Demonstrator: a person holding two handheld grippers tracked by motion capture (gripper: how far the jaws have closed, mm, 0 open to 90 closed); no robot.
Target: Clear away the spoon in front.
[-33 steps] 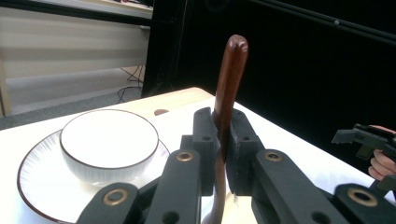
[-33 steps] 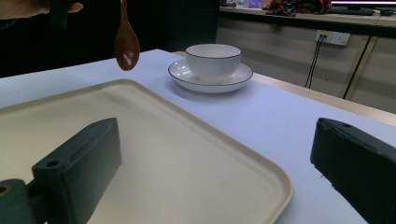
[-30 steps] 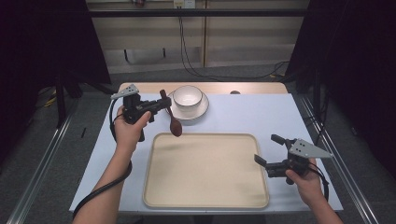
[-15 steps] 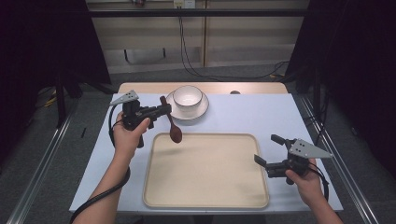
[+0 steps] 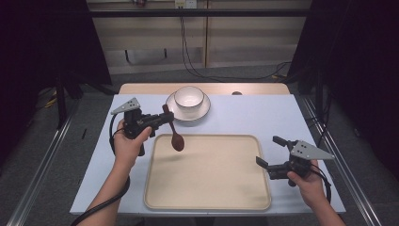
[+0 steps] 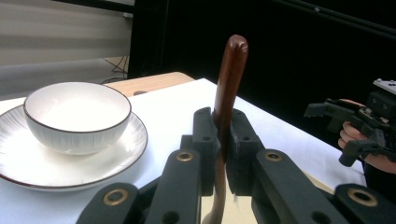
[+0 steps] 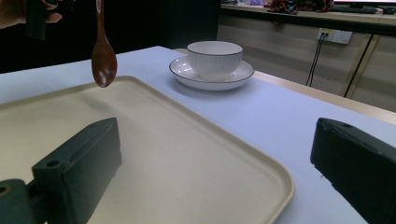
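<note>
Left tongs (image 5: 162, 118) clamp the spoon (image 5: 173, 132), hanging bowl-down over the tray (image 5: 207, 197). Right tongs (image 5: 268, 153) rest apart, empty. Spoon lifted, apparently not yet set down.

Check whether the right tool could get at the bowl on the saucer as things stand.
Probably yes: the right tool is open and empty, and only bare tablecloth lies between it and the bowl; the spoon hangs leftward.

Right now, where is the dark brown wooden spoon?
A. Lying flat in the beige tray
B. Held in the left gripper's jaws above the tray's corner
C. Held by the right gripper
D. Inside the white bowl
B: the left gripper clamps the dark brown wooden spoon by its handle, bowl end hanging over the beige tray.
</note>
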